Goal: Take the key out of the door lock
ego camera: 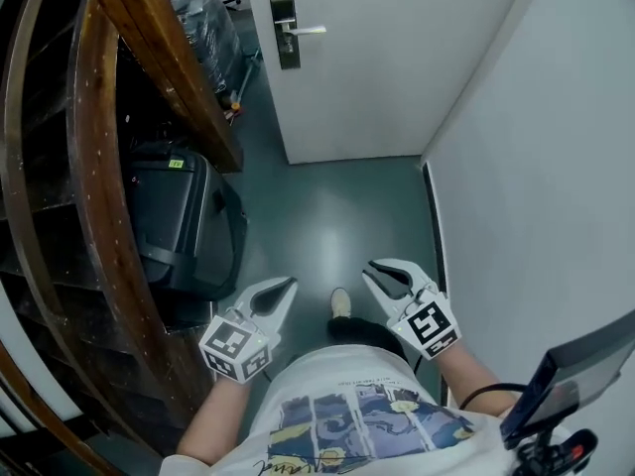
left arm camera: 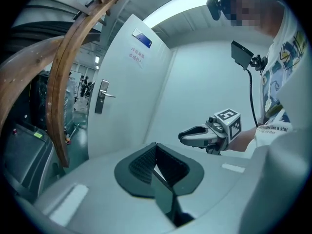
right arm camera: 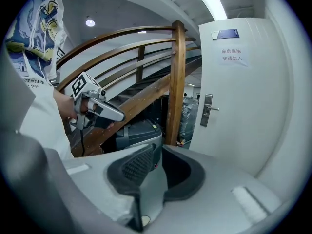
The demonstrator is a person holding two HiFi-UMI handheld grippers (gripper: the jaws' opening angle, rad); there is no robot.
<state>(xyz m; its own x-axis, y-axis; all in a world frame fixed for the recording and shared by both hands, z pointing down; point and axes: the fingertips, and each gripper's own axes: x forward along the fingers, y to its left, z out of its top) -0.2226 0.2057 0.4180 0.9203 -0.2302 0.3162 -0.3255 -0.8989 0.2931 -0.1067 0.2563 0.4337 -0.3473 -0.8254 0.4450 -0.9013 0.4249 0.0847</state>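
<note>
Held left gripper (ego camera: 283, 291) low, jaws pressed together on nothing. Held right gripper (ego camera: 371, 272) beside it, slightly parted and empty, likely readied for the key. Stood well apart from the door lock (ego camera: 285, 30) across the floor (ego camera: 327, 216). Could not make out the key there.

Stairwell hallway: white door (ego camera: 397, 67), curved wooden stair rail (ego camera: 99, 167), glossy teal floor (ego camera: 327, 226).

Head view looks steeply down; 2 gripper views share the far door (left arm camera: 131, 106).
</note>
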